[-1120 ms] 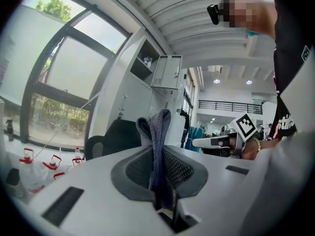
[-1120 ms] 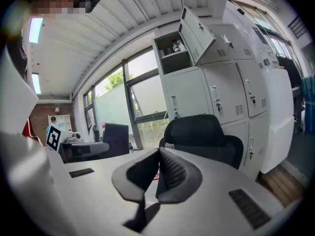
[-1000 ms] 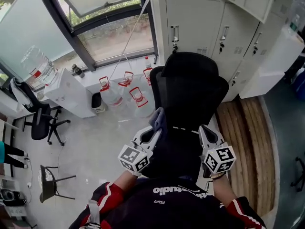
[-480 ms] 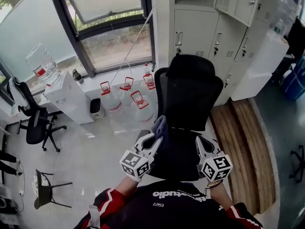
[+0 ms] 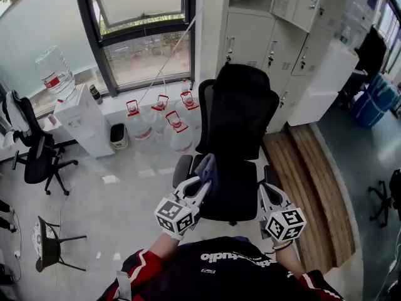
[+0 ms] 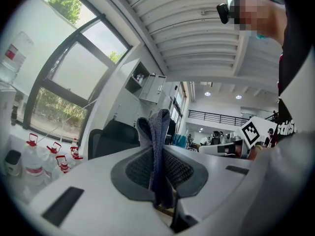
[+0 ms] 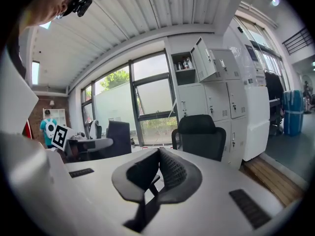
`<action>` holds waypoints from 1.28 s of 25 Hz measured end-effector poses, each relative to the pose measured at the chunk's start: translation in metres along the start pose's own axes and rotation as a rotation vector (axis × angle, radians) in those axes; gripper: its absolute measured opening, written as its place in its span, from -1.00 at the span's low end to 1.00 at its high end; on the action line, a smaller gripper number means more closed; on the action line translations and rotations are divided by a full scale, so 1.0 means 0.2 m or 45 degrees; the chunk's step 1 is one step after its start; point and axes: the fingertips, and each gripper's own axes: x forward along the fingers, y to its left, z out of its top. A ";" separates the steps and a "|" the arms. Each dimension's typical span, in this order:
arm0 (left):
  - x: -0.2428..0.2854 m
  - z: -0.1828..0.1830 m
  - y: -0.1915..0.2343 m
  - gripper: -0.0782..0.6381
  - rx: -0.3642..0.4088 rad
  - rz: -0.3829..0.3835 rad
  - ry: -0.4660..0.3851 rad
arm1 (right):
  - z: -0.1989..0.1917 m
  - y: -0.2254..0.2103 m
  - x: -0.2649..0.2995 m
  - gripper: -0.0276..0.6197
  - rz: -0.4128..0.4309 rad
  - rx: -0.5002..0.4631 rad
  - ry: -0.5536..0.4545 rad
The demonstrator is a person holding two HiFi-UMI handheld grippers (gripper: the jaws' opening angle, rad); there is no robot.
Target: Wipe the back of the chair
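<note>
A black office chair stands ahead of me, its backrest [image 5: 241,115] facing me above the seat [image 5: 233,190]. My left gripper [image 5: 199,187] is shut on a grey-blue cloth [image 5: 207,168], which sticks up between the jaws over the seat's left front corner. In the left gripper view the cloth [image 6: 158,151] hangs folded in the pads, with the chair [image 6: 115,136] beyond and apart from it. My right gripper [image 5: 267,196] is shut and holds nothing, near the seat's right edge. The right gripper view shows the chair [image 7: 199,134] a step away behind the shut gripper [image 7: 157,154].
Several water jugs [image 5: 156,127] and a white water dispenser [image 5: 78,121] stand under the window at left. Grey lockers [image 5: 269,30] rise behind the chair. A wooden platform [image 5: 307,168] lies to the right. Another black chair [image 5: 37,155] and a small stool [image 5: 47,246] are at far left.
The view has pulled back from the chair. Both grippers now sit lower and farther from the backrest, over the seat's front. The cloth stays in the left gripper.
</note>
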 end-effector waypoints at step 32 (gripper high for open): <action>-0.81 -0.29 -1.35 -0.63 0.072 0.094 0.000 | -0.42 0.22 -1.41 -0.87 0.094 0.042 -0.055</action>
